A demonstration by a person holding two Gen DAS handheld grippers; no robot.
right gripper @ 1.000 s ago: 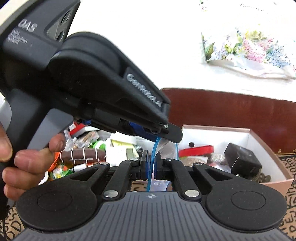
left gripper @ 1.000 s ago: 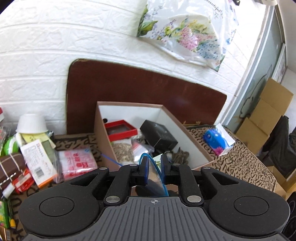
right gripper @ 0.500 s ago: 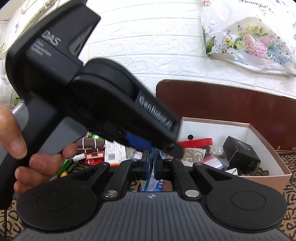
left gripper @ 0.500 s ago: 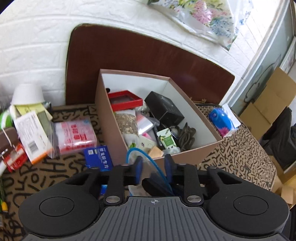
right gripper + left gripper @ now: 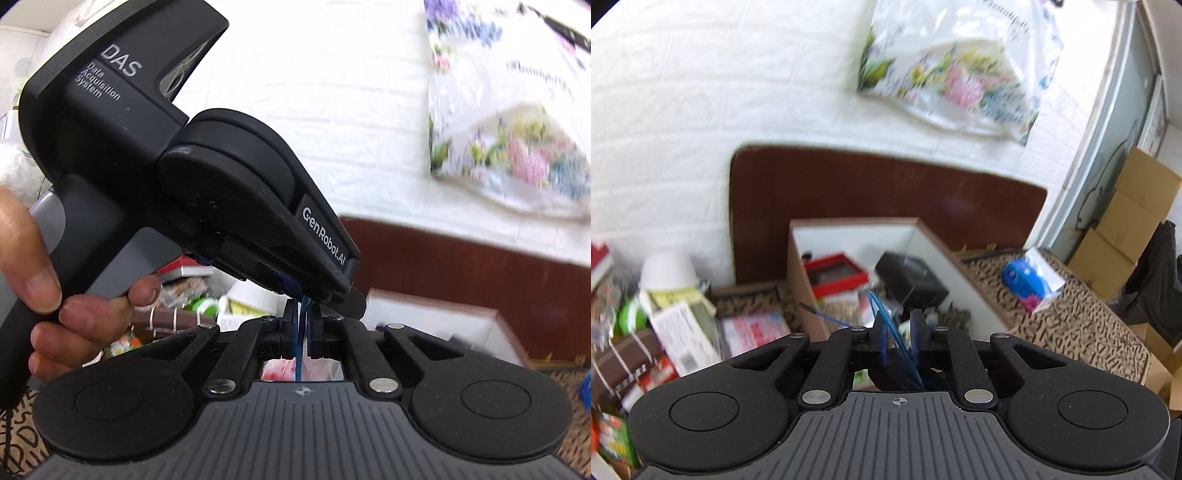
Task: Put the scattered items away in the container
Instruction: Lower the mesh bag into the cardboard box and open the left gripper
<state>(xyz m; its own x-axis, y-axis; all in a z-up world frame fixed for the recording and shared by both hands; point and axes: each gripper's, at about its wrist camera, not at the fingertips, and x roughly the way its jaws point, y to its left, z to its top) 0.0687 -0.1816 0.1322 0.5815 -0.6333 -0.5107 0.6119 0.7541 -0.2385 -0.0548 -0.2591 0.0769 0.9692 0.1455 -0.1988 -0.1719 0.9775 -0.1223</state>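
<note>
Blue cord, thin and looped, runs between the pads of my left gripper; those jaws have just been closing, and a narrow gap still shows beside the cord, so I cannot tell whether the pads pinch it. A loose end of the cord sticks out to the left, over the near wall of the cardboard box. My right gripper is clamped on the same cord, which hangs straight down between its pads. From the right wrist view, the left gripper sits just above and ahead of mine, fingertips nearly touching, held by a hand on its grey handle.

Box stands open on the patterned tabletop, against a brown board. Inside: red tray, black box, small packets. Scattered packets lie left of the box; a blue pack lies right of it. View blurred.
</note>
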